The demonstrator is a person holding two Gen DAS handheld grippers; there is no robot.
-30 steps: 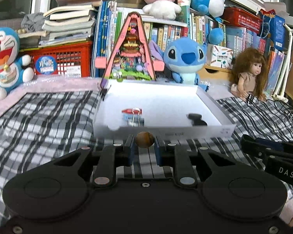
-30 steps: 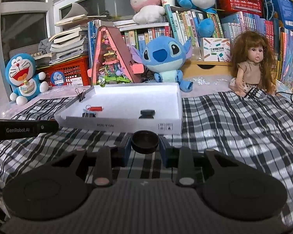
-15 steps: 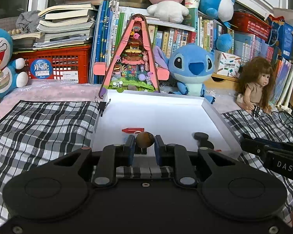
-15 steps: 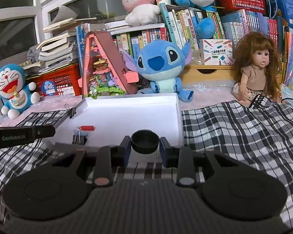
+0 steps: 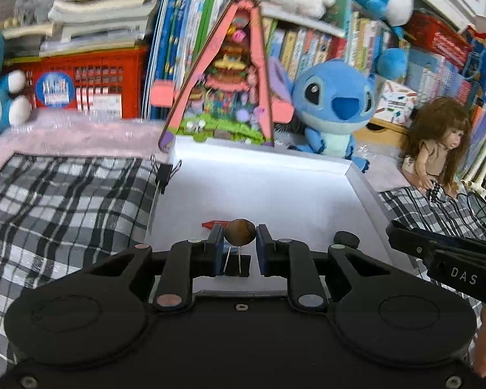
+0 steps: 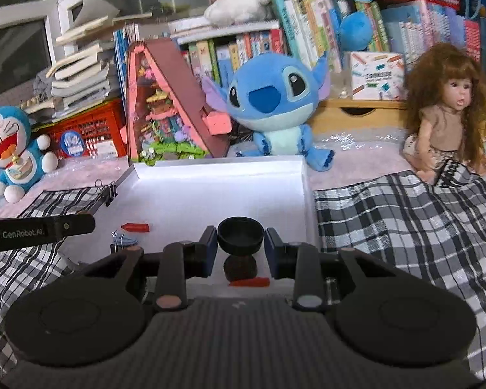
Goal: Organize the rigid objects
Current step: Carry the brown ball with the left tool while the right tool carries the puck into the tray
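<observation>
- Both views had closed on the white tray (image 5: 366, 191) since the earlier frames: its near wall, then ahead of the fingers, now lay beneath them.
- Left wrist view: left gripper (image 5: 239, 238) clamped on a small brown ball (image 5: 239, 231), pads pressing its sides, poised over the tray floor. Below it a binder clip (image 5: 233, 264) and a red piece (image 5: 212, 225); a black cap (image 5: 346, 237) lay to the right.
- Ball judged light, hard and smooth (apt to roll once freed); best held across its widest part, as here.
- Right wrist view: right gripper (image 6: 240, 246) shut on a black round lid (image 6: 240, 234), gripped at opposite rim edges, over the tray's near right part. Beneath it, another dark disc (image 6: 239, 267) and a red piece (image 6: 249, 281).
- Lid judged stiff, light, not fragile; rim the sound hold.
- Surface: black-and-white plaid cloth (image 6: 405, 227), soft, tray resting on it.
- Room: shelves of books (image 6: 243, 42), blue plush toy (image 6: 275, 107), doll (image 6: 444, 120), red crate (image 5: 90, 81).
</observation>
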